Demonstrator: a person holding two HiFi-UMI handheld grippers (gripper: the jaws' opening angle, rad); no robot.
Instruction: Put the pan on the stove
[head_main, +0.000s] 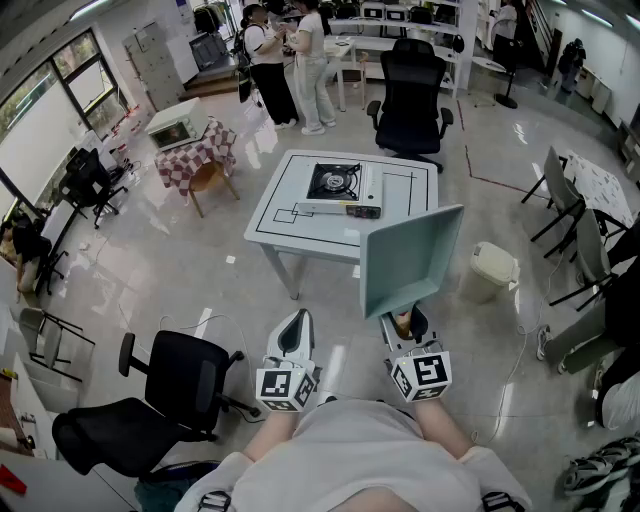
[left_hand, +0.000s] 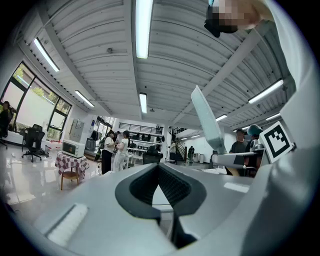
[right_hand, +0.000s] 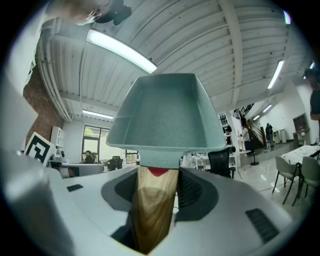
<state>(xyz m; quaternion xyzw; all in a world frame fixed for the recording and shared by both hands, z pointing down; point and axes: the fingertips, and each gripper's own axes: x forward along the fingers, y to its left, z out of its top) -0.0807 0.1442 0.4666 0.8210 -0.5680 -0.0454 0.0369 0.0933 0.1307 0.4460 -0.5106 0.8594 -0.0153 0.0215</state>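
A square grey-green pan (head_main: 411, 256) stands tilted up in front of me, its wooden handle (right_hand: 151, 210) clamped in my right gripper (head_main: 404, 326), which is shut on it. In the right gripper view the pan (right_hand: 165, 112) fills the middle above the jaws of that gripper (right_hand: 155, 200). A black portable stove (head_main: 336, 185) sits on a white table (head_main: 288, 180) some way ahead, apart from the pan. Low at the left my left gripper (head_main: 292, 336) is held with its jaws closed together on nothing. The left gripper view shows that gripper (left_hand: 167, 192) and the pan's edge (left_hand: 207, 120) to the right.
A black office chair (head_main: 168, 392) stands close at my left and another black chair (head_main: 411, 98) behind the table. A white bin (head_main: 491, 270) sits right of the table, grey chairs (head_main: 572, 205) further right. People (head_main: 291, 60) stand at the back near a checked-cloth table (head_main: 193, 152).
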